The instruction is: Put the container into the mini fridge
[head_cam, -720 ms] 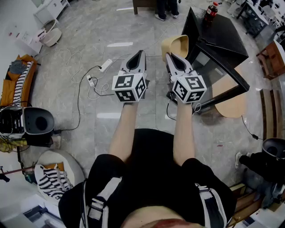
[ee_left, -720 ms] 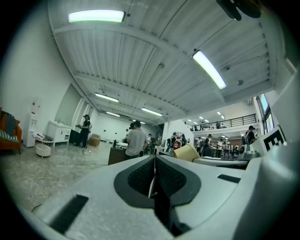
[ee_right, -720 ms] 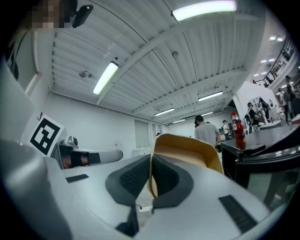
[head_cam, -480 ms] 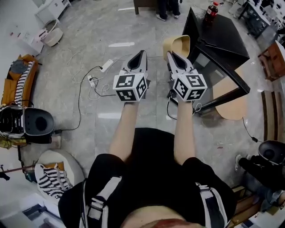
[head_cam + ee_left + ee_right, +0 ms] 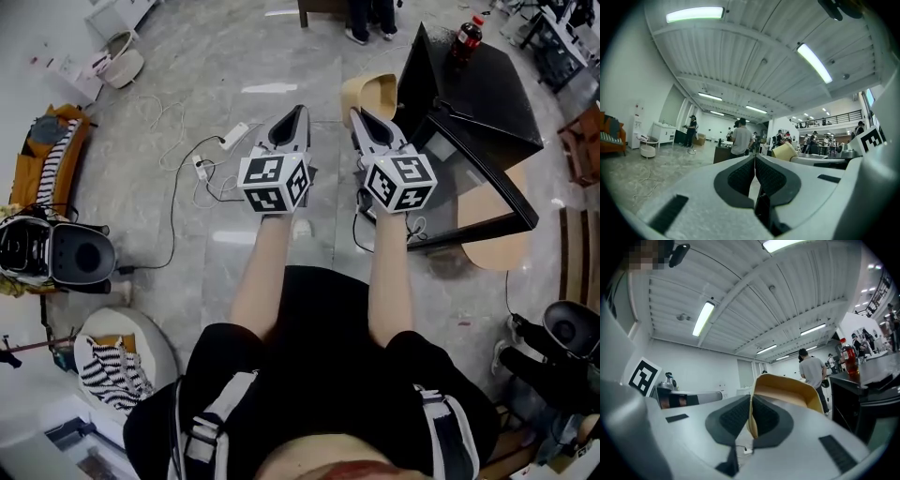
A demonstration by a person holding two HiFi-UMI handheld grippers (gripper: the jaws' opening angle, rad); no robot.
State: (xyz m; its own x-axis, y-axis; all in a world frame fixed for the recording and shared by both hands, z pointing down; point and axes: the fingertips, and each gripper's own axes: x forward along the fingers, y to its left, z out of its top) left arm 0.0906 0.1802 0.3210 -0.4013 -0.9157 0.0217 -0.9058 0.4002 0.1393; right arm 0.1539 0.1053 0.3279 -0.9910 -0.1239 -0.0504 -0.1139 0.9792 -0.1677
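Observation:
A tan container [image 5: 373,92] with an open top hangs over the grey floor, its rim pinched by my right gripper [image 5: 356,114]. In the right gripper view the jaws are shut on that thin wall [image 5: 787,390] of the container. My left gripper [image 5: 298,112] is level with it on the left, apart from the container, shut with nothing between its pads [image 5: 740,176]. The black mini fridge [image 5: 478,89] stands just right of the container, its glass door [image 5: 473,183] swung open toward me. A cola bottle [image 5: 466,37] stands on top of the fridge.
A power strip with white and black cables [image 5: 234,134] lies on the floor left of the grippers. A black appliance [image 5: 80,255], an orange seat [image 5: 37,159] and a white basket with striped cloth [image 5: 112,361] line the left. People [image 5: 361,19] stand far ahead.
The view has shifted slightly, so the fridge sits a bit lower and further right. Both grippers keep their pose, the right one still holding the container.

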